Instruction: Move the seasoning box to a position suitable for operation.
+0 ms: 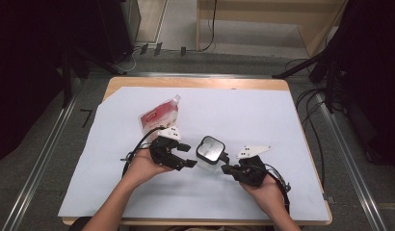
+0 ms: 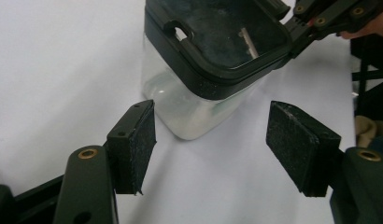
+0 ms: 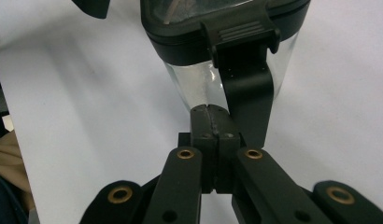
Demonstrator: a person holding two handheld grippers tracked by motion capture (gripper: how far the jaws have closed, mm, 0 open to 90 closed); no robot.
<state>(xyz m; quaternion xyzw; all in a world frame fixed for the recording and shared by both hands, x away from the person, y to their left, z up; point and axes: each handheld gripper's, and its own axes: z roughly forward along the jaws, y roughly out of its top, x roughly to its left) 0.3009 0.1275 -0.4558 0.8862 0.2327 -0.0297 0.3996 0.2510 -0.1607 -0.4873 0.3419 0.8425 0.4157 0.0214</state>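
The right gripper [image 3: 212, 122] is clenched, pads pressed together with nothing between them, its tips set under the latch [image 3: 241, 35] of the clear container [image 1: 209, 153] at the middle of the white sheet [image 1: 263, 120]. The left gripper [image 2: 210, 147] is held released, jaws wide just short of the container's wall. The wall should probably be clamped squarely before the latch is levered, so the container is not tipped toward the red pouch [image 1: 159, 115] behind.

Count: 1 clear container with black lid [image 1: 210, 153], 1 red-and-white spout pouch [image 1: 160, 115], 1 white sheet [image 1: 263, 120], 1 wooden table [image 1: 195, 83].
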